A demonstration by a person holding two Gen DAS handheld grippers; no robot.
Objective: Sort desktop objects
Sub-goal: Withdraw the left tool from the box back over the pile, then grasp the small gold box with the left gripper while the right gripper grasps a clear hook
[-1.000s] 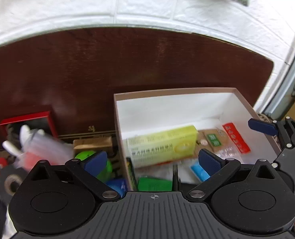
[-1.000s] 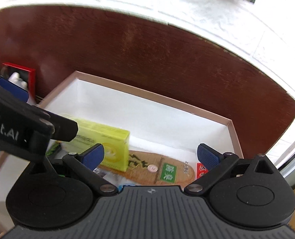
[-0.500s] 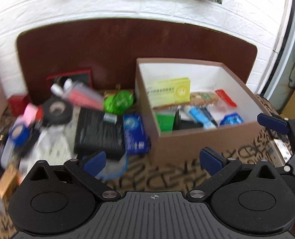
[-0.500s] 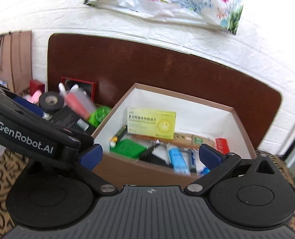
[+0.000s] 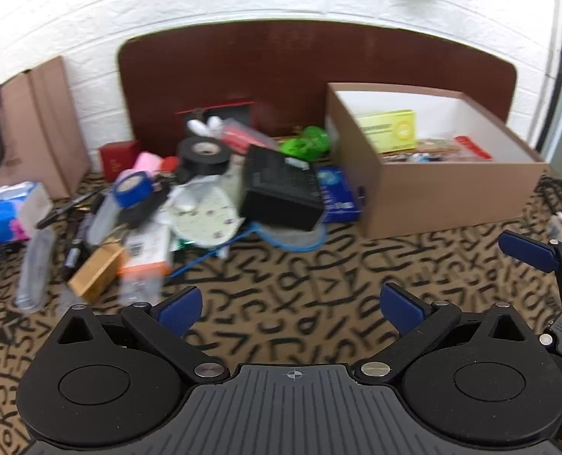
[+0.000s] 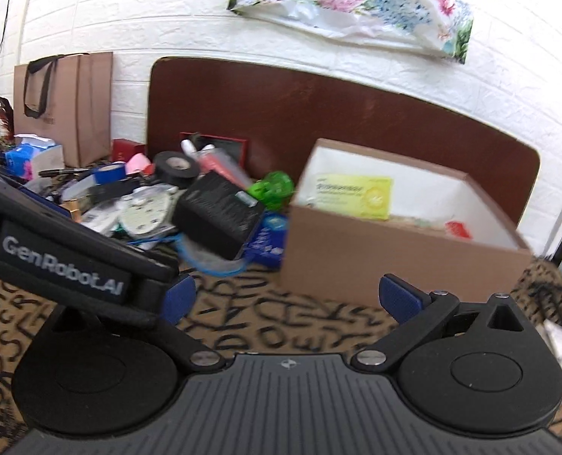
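Note:
A brown cardboard box (image 5: 447,197) (image 6: 375,254) stands on the right of the letter-patterned cloth, holding a yellow medicine carton (image 5: 389,131) (image 6: 353,195) and small packets. Left of it lies a heap of loose things: a black box (image 5: 281,187) (image 6: 220,214), a black tape roll (image 5: 204,155) (image 6: 177,168), a blue tape roll (image 5: 131,189), a green plastic piece (image 5: 306,143) (image 6: 273,189), a blue packet (image 5: 335,195). My left gripper (image 5: 291,307) hangs open over bare cloth, well short of the heap. My right gripper (image 6: 292,299) is open too, with nothing in it.
A brown paper bag (image 5: 23,129) (image 6: 68,106) leans on the white brick wall at the left. A dark wooden board (image 5: 311,72) stands behind the heap. A tissue pack (image 5: 11,204) lies far left. The left gripper's body (image 6: 61,254) crosses the right wrist view.
Both grippers have pulled back and up from over the box's inside to in front of it. The heap and the cloth have come into view. Both stayed open.

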